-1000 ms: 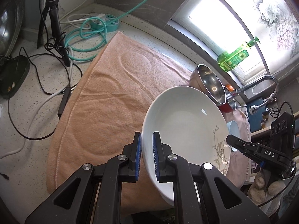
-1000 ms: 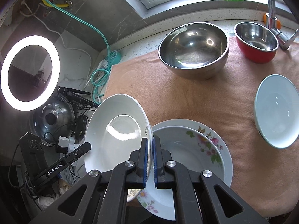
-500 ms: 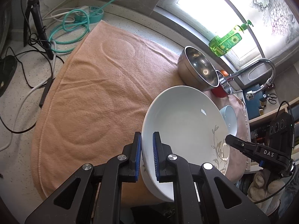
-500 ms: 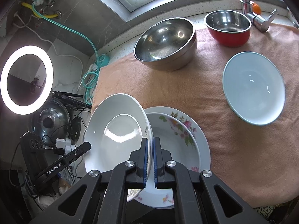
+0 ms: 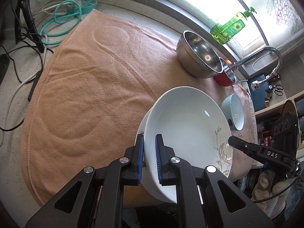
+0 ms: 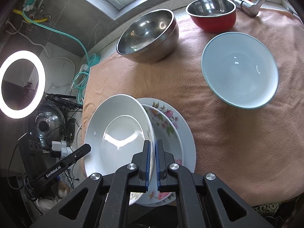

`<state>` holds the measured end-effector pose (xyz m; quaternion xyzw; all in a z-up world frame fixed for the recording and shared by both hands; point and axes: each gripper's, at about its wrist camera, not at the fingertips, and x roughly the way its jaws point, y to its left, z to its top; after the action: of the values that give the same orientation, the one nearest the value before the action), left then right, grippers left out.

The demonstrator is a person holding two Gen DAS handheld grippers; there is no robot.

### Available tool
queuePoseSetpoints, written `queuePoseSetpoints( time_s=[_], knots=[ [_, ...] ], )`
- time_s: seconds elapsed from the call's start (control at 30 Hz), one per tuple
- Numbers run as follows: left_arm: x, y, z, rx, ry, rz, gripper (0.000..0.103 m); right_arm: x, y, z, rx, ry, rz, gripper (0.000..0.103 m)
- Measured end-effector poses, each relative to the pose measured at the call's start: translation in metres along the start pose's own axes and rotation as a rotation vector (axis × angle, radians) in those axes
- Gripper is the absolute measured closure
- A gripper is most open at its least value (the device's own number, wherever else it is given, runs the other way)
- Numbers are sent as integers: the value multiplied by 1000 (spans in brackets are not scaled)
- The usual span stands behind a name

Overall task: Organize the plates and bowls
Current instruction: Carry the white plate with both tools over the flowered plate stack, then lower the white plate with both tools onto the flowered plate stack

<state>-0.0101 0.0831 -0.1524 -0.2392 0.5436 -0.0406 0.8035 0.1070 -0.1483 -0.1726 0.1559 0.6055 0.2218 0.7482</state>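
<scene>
A white deep plate (image 5: 190,125) with a grey leaf print hangs tilted between both grippers. My left gripper (image 5: 149,157) is shut on its near left rim. My right gripper (image 6: 153,163) is shut on the opposite rim of the same white plate (image 6: 117,133). Just beneath it on the towel lie stacked floral plates (image 6: 171,125), a deep one on a wider flat one, partly covered by the white plate. In the left wrist view only a sliver of the floral plates shows.
A peach towel (image 5: 95,95) covers the counter. On it stand a steel bowl (image 6: 148,36), a red bowl (image 6: 212,15) and a light blue bowl (image 6: 239,70). A faucet (image 5: 266,55) and green soap bottle (image 5: 228,28) are behind. Cables (image 5: 62,19) and a ring light (image 6: 22,83) lie left.
Both grippers have carried the white plate forward and down over the floral plates. The bowls now appear nearer. Neither grip has changed.
</scene>
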Motion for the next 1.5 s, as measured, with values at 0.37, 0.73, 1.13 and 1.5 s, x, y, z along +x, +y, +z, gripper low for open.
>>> queuePoseSetpoints(
  time_s=[0.37,0.73,1.13,1.5],
  knots=[
    [8,-2,-1,13,17,5,93,7,-8,-6,22,16,-10,98],
    [17,-8,-4,38,39,8,93,8,-16,-8,41,17,-24,98],
    [19,-12,-7,69,46,22,93,11,-24,-12,59,31,-32,97],
    [19,-13,-6,87,55,24,93,11,-24,-14,55,32,-38,95]
  ],
)
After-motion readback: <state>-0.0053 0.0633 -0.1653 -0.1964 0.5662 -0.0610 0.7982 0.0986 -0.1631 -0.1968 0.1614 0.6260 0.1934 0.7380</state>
